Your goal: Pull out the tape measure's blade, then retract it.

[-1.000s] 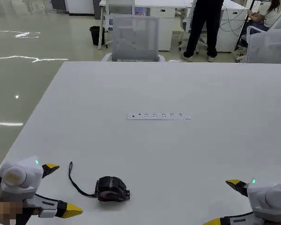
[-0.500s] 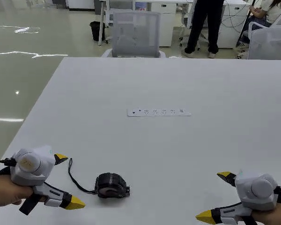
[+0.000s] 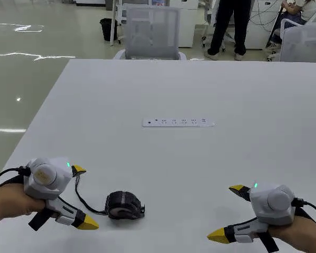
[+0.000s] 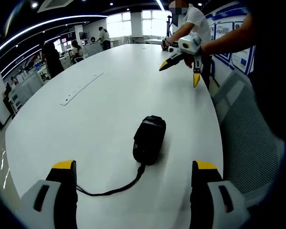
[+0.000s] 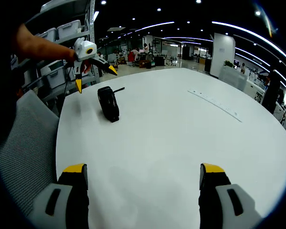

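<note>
Lying on the wide white table [image 3: 200, 89], the black tape measure [image 3: 124, 205] sits just ahead of the left tongs [image 3: 84, 196], spread apart; the right tongs [image 3: 226, 212], likewise spread, are well away.

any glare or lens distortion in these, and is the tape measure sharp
Head view: straight lines, bright glare streaks on the glossy floor, table evenly lit, tape measure sharp with a faint shadow. Left gripper view: strong fisheye, the table edge bows, tape measure crisp. Right gripper view: same bending, ceiling light strips arc, tape measure small but clear.
</note>
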Motion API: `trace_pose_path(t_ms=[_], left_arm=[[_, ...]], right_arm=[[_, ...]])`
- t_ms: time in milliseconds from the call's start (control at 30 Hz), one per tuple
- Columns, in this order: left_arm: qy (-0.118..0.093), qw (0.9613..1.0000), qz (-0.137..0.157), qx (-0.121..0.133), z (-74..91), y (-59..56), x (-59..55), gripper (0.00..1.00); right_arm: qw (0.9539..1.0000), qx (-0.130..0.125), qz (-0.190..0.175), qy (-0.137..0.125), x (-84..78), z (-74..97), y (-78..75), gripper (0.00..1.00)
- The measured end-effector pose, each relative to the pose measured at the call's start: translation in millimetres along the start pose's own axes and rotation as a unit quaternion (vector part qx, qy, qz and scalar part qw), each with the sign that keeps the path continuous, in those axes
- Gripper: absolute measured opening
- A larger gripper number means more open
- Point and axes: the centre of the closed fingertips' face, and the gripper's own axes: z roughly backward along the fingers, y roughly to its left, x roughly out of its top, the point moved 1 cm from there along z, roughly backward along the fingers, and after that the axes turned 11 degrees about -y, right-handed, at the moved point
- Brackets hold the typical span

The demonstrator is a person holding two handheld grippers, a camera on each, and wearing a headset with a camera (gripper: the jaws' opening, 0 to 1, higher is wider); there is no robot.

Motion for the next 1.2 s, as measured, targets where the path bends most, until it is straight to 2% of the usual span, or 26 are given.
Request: trace_pose_path(t_ms=[167, 300, 567, 633, 1000, 1133, 1200], left_arm=[[0.007, 0.9999, -0.009, -0.012, -6.5, -0.3, 4.3, 0.99], [0.013, 0.9995, -0.016, -0.024, -12.7, -1.2, 5.1, 0.99], [0.032, 0.9979, -0.033, -0.045, -30.5, -8.2, 5.8, 0.91], [0.041, 0.9973, -0.038, -0.047, -34.3, -6.2, 2.1, 0.89], [0.052, 0.9949, -0.054, -0.068, -53.1, -15.6, 5.4, 0.79], [0.065, 0.9933, -0.055, -0.078, -56.0, -17.8, 1.1, 0.70], [0.070, 0.9925, -0.055, -0.083, -56.3, -19.0, 0.8, 0.65]], right_arm=[[0.9995, 0.023, 0.005, -0.019, 13.4, -13.2, 5.4, 1.00], [0.9991, 0.035, 0.013, -0.019, 18.9, -26.0, 7.9, 0.98], [0.9975, 0.061, 0.027, -0.024, 31.9, -55.5, 19.0, 0.93], [0.9972, 0.064, 0.027, -0.028, 35.3, -62.7, 21.2, 0.93], [0.9931, 0.106, 0.049, -0.013, 39.8, -89.5, 42.2, 0.86], [0.9913, 0.123, 0.047, -0.003, 40.9, -98.8, 50.7, 0.80], [0.9899, 0.128, 0.060, 0.000, 41.8, -104.5, 55.4, 0.78]])
